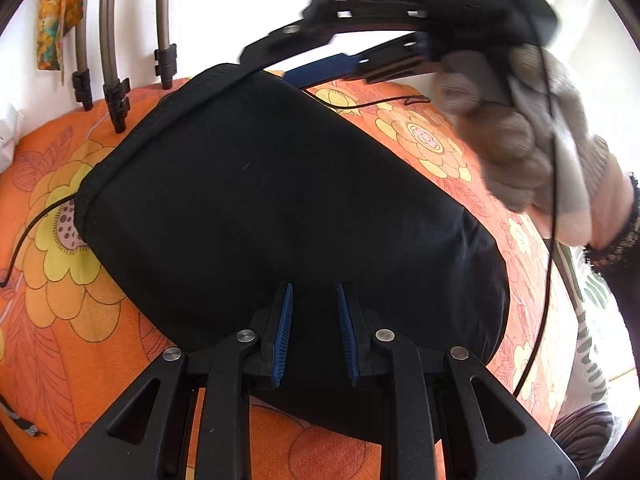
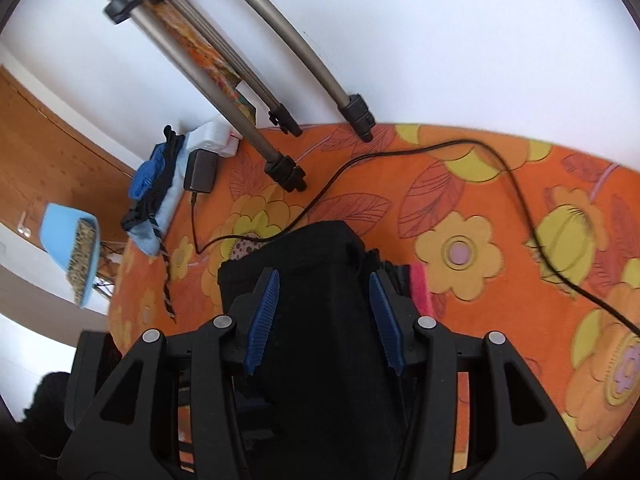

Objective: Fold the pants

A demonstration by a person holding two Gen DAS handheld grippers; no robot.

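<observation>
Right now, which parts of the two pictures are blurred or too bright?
Left wrist view: the gloved hand and the right tool smear with motion; the pants stay sharp. Right wrist view: the tripod legs blur slightly; the wall is washed white.

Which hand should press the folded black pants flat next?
Probably the left. The left gripper sits low, right over the pants, fingers apart and empty. The right gripper is lifted beyond their far edge.

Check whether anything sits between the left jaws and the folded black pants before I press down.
Nothing visible does. The left gripper hangs directly over the near part of the black pants, jaws slightly parted with only fabric behind them. The thin black cable lies on the orange floral cloth beyond the far edge, clear of that path.
</observation>
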